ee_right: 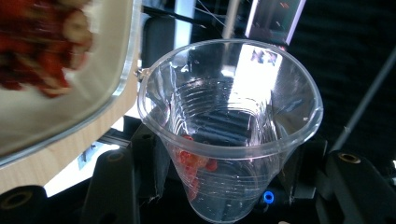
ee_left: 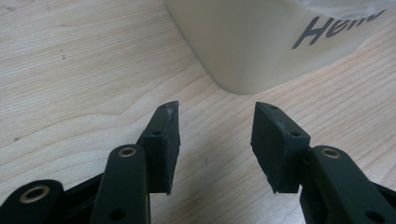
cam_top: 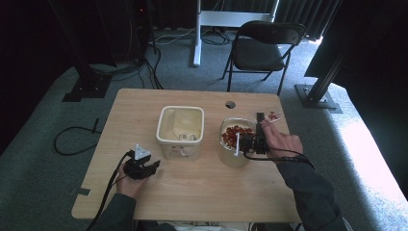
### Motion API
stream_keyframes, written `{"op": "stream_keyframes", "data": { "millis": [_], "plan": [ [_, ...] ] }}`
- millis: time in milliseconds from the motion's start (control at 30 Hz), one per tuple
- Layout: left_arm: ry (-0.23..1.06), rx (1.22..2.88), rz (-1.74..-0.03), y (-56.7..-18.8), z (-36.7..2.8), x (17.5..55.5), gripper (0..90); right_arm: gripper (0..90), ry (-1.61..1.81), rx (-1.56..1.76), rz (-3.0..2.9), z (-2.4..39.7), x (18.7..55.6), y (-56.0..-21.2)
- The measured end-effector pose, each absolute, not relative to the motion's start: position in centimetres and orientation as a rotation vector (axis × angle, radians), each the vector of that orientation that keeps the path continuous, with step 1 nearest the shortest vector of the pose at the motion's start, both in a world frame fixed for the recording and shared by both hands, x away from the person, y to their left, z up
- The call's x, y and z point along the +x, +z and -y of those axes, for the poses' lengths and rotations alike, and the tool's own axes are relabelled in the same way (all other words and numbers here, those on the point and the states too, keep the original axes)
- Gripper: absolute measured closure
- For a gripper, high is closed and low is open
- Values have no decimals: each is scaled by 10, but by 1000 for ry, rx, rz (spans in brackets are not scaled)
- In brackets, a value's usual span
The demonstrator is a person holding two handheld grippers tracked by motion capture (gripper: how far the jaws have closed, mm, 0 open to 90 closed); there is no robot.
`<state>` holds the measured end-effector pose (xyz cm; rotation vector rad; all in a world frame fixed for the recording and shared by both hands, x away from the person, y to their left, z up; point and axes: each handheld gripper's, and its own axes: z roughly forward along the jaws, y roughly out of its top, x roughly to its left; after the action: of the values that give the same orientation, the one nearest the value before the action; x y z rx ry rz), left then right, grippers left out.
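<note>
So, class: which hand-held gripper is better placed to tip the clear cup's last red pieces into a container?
Right hand-held gripper: shut on the clear cup, beside the filled container. Left hand-held gripper is open and holds nothing.

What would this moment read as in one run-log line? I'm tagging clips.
right gripper: shut on clear plastic cup, few red pieces inside | beside container of red pieces | left gripper: open, empty, near cream tub

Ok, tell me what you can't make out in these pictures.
- High view: the clear cup held in the right tool is too small, partly behind the hand.
- Left gripper view: the tub label is cut off by the edge.
- Right gripper view: the red pieces in the container are blurred; I can't tell what they are.
</note>
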<state>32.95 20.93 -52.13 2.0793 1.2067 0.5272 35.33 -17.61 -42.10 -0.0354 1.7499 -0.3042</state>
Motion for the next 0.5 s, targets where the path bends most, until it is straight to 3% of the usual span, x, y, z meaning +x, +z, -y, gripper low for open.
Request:
{"op": "stream_keyframes", "data": {
  "millis": [500],
  "plan": [
    [524, 2078, -1206, -522, -208, 329, 527, 434, -290, 0, -1744, 184, 352, -422]
  ]
}}
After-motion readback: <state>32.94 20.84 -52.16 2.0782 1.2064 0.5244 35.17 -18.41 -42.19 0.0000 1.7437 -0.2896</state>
